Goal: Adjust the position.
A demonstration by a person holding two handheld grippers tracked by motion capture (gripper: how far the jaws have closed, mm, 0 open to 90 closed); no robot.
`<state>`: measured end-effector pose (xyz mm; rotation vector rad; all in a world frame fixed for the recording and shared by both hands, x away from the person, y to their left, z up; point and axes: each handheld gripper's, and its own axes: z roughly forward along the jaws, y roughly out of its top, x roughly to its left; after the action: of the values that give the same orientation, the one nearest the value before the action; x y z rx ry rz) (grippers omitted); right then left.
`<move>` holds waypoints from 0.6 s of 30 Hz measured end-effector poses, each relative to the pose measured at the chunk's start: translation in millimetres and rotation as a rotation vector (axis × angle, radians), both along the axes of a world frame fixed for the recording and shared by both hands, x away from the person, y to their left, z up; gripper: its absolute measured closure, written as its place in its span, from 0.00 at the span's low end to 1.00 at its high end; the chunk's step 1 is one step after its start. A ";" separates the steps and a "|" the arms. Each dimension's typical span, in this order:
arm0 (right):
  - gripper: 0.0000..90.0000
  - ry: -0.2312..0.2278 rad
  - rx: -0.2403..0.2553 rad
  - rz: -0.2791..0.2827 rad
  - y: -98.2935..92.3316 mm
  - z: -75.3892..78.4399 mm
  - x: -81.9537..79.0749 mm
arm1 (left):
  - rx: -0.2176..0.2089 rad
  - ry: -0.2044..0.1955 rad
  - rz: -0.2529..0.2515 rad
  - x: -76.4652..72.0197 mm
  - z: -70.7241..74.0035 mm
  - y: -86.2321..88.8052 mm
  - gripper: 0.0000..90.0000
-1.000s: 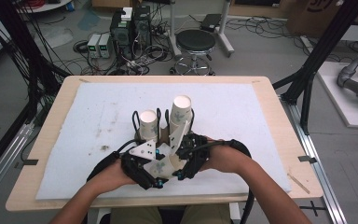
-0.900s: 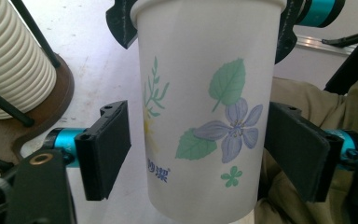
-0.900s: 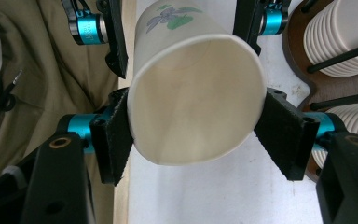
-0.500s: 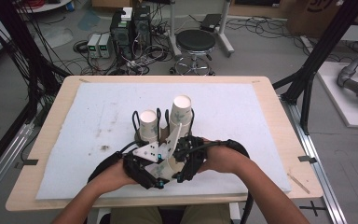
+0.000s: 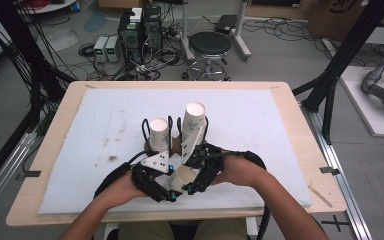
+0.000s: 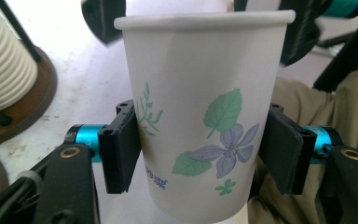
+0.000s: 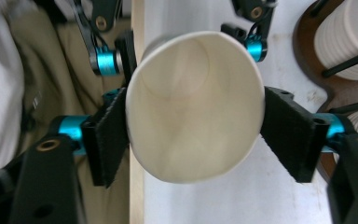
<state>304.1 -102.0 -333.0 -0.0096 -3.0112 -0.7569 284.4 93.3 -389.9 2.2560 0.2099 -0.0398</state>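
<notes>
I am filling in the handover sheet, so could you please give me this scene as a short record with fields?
Work in hand: a single paper cup is passed between two claws, near the table's front edge
Left claw: pads pressed on the cup's printed wall; its jaws have just been closing on it
Right claw: at the cup's rim, its right pad apart from it; its jaws have just been opening
Cup print: green leaves, purple flower
Behind: two cup stacks in a wire rack on a wooden base
Surface: white mat on the wooden table
</notes>
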 end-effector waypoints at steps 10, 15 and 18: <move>0.25 0.004 0.277 -0.149 -37.9 7.4 5.2 | -0.143 -0.035 0.110 -0.9 -7.3 27.5 0.38; 0.25 -0.012 0.398 -0.242 -63.2 1.1 2.9 | -0.217 -0.057 0.185 -2.6 -12.3 46.8 0.38; 0.25 -0.035 0.456 -0.299 -78.1 -5.9 0.5 | -0.266 -0.067 0.238 -2.8 -14.9 59.0 0.38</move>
<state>304.6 -180.1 -338.9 -0.4421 -2.8220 -1.4646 281.6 152.4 -404.8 1.9515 0.4108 0.1274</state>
